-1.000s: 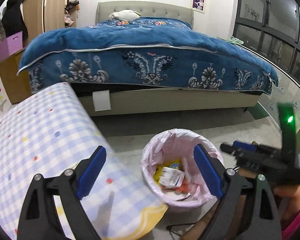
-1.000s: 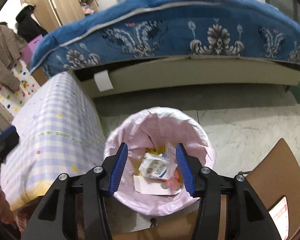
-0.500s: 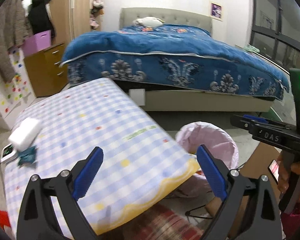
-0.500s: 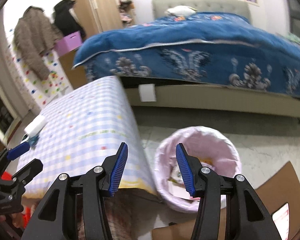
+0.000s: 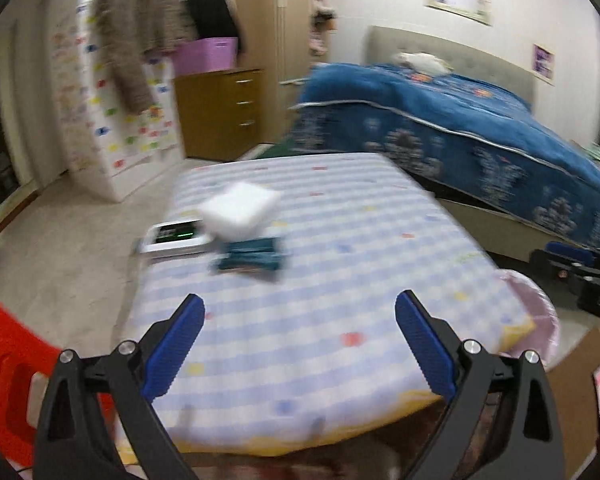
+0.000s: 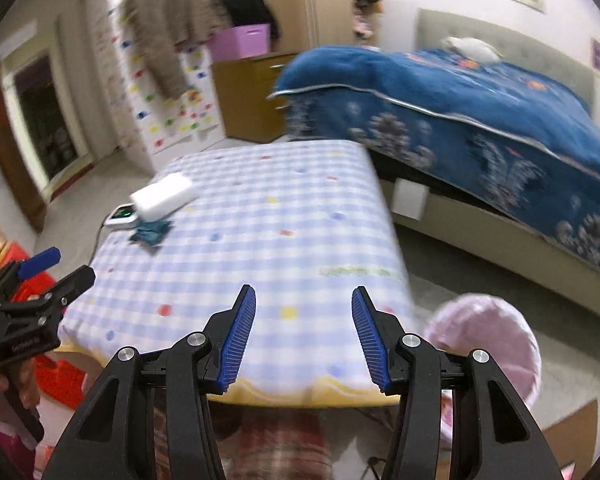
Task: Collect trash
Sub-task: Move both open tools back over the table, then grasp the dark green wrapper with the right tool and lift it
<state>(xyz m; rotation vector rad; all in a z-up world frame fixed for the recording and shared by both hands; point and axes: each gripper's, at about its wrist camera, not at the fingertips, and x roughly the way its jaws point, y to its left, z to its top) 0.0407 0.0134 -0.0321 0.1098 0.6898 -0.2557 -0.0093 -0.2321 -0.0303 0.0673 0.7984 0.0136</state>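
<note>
Now I hold both hand-held grippers, left (image 5: 296, 344) and right (image 6: 303, 334), wide open and empty, facing the teal wrapper (image 5: 252, 259) (likely next trash) on the counter (image 5: 340, 280).

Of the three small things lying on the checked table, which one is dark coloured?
The teal wrapper, lying flat nearest the grippers. The block beside it is white, and the device at the table edge is white with a green light.

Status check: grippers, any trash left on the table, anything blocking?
Left gripper and right gripper open, empty. Teal wrapper on checked table, beside white block. Pink-lined bin at table's right. Path clear.
</note>
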